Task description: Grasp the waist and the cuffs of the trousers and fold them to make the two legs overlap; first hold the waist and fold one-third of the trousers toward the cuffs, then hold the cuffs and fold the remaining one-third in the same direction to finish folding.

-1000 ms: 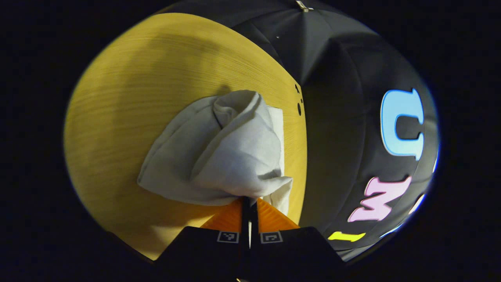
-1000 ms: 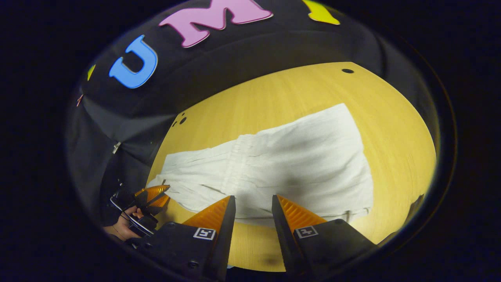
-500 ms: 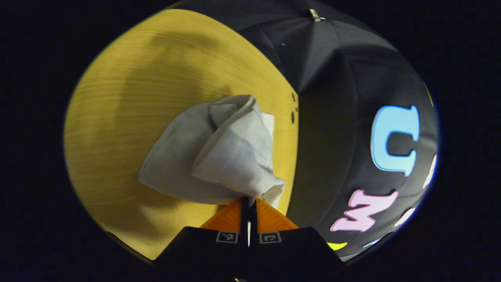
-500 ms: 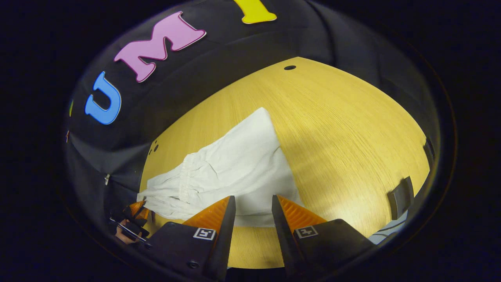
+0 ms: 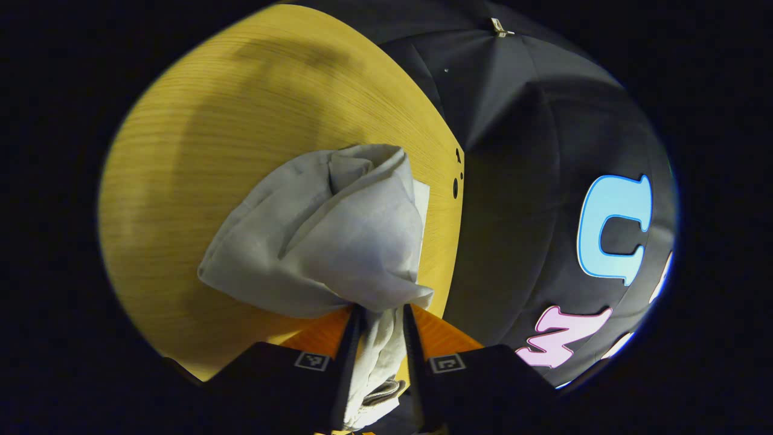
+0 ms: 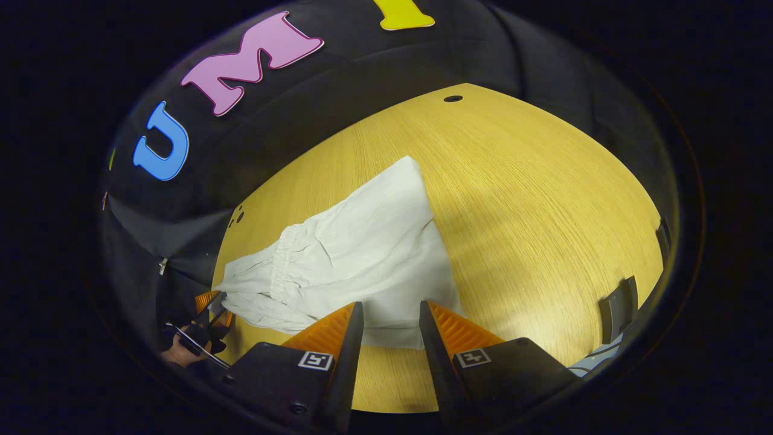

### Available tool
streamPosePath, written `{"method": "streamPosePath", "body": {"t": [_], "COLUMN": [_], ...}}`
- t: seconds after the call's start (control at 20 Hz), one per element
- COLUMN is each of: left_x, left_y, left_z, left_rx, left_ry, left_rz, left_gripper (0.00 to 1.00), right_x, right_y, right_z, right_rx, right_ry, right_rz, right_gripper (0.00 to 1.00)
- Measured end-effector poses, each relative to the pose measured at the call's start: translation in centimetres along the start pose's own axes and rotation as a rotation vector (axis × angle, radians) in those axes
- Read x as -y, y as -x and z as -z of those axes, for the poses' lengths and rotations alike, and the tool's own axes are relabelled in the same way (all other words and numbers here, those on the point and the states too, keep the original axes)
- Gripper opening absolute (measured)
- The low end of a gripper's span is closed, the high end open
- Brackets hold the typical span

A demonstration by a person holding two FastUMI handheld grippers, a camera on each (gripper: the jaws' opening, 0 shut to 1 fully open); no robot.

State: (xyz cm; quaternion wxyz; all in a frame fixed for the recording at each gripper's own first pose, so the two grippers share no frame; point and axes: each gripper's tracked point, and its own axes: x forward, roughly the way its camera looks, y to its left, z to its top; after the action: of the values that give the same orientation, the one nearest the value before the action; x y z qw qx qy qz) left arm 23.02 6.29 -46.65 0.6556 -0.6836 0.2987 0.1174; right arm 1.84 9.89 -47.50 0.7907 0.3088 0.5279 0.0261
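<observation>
The pale trousers lie folded on the wooden table, their gathered waistband toward the left. In the left gripper view the trousers bunch up right in front of my left gripper. Its fingers stand apart with a loose hang of cloth in the gap. The right gripper view shows that left gripper at the cloth's left corner, held by a hand. My right gripper hovers open over the near edge of the trousers, nothing between its fingers.
The booth's black cloth wall runs along the table's far side and left end. A dark block sits at the table's right edge. Small holes mark the tabletop. Bare wood stretches beyond the trousers.
My left gripper, shut on the cloth before, has parted its fingers, and the cloth now hangs loose between them. The right gripper swung right earlier and has since held almost still.
</observation>
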Motion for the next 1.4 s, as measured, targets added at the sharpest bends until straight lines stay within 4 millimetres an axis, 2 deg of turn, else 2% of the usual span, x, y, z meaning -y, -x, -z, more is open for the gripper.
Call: {"method": "streamPosePath", "body": {"t": [0.1,0.15,0.35,0.55,0.65,0.8,0.95,1.1,1.4], "left_x": [0.1,1.0,4.7,10.4,13.7,16.4,16.5,15.8,13.4], "left_y": [-0.2,0.0,0.6,3.1,3.7,3.8,3.6,3.3,2.6], "left_z": [0.0,0.0,1.7,6.3,10.2,16.2,21.0,24.9,29.8], "left_rx": [0.011,0.013,-0.004,-0.061,-0.120,-0.215,-0.300,-0.374,-0.488], "left_ry": [-0.050,-0.079,-0.213,-0.491,-0.601,-0.702,-0.780,-0.826,-0.855], "left_rz": [-0.043,-0.017,0.060,0.204,0.284,0.353,0.371,0.382,0.361], "left_gripper": [0.19,0.06,0.05,0.05,0.05,0.05,0.05,0.05,0.05], "right_x": [0.1,0.2,0.7,1.4,1.7,2.0,2.4,3.0,4.8], "right_y": [0.1,0.2,0.1,0.5,0.5,0.6,0.9,1.3,2.1], "right_z": [0.1,0.0,-0.7,-1.6,-1.9,-2.2,-2.5,-2.8,-3.0], "right_rx": [-0.003,-0.002,0.017,0.037,0.043,0.054,0.063,0.073,0.084], "right_ry": [0.008,0.008,-0.001,-0.021,-0.028,-0.039,-0.044,-0.048,-0.074], "right_rz": [-0.002,-0.004,-0.004,-0.002,0.001,0.002,0.002,0.007,0.027], "right_gripper": [0.59,0.59,0.59,0.58,0.58,0.59,0.59,0.59,0.59]}}
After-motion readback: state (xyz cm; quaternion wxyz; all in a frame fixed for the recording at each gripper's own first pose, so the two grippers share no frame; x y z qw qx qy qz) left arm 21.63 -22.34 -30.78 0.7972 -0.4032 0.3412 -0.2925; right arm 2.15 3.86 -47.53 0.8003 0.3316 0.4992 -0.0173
